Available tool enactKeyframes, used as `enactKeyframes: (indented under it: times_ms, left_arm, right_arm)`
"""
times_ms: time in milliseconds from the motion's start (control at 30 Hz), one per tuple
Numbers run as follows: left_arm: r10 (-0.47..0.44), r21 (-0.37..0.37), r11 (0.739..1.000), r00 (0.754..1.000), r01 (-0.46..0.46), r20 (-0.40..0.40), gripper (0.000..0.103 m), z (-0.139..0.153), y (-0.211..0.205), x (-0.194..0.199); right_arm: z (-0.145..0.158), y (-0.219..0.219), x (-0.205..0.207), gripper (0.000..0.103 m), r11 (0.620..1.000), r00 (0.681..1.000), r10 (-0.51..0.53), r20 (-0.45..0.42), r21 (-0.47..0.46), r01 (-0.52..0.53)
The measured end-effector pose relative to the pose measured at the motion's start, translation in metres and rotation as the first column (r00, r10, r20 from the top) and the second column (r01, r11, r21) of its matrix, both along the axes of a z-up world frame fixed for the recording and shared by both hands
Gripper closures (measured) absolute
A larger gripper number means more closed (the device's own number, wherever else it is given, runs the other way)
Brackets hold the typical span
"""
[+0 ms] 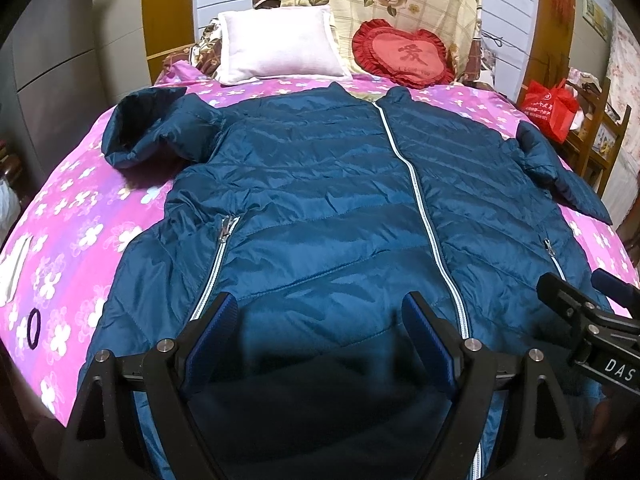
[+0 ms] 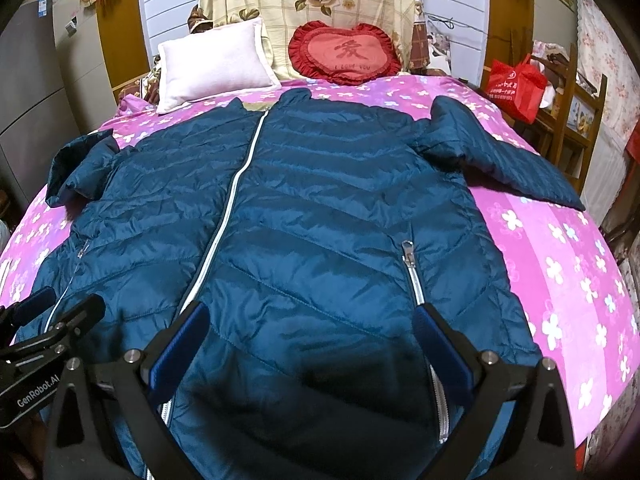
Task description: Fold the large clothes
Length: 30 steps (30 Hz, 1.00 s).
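Observation:
A dark teal quilted puffer jacket (image 1: 320,184) lies front up and zipped on a pink flowered bedspread (image 1: 76,216), collar toward the pillows; it also shows in the right wrist view (image 2: 320,208). Its left sleeve (image 1: 152,128) is bunched and bent back near the shoulder. Its right sleeve (image 2: 504,156) stretches out to the side. My left gripper (image 1: 320,308) is open above the jacket's hem, left of the white centre zip (image 1: 424,208). My right gripper (image 2: 312,320) is open above the hem, right of the centre zip, holding nothing.
A white pillow (image 1: 276,44) and a red heart cushion (image 1: 404,54) lean at the head of the bed. A red bag (image 1: 554,108) sits on a wooden shelf at the right. A dark hair tie (image 1: 34,326) lies on the bedspread (image 2: 560,248) at the left.

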State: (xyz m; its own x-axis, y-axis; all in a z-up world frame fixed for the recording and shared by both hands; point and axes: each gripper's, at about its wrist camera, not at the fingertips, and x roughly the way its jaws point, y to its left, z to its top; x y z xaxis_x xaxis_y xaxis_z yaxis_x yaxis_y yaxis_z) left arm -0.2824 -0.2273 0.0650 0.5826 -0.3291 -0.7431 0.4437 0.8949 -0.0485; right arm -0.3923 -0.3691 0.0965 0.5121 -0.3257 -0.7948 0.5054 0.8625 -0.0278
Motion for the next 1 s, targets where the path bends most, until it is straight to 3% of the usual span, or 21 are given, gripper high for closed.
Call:
enactKeyframes:
  times_ms: [1000]
  left_arm:
    - [0.084,0.031,0.996,0.996,-0.085,0.025,0.036,0.010,0.012,0.060]
  right_arm:
    - [-0.001,-0.009,0.063,0.000,0.998,0.999,0.052,0.001,0.024,-0.052]
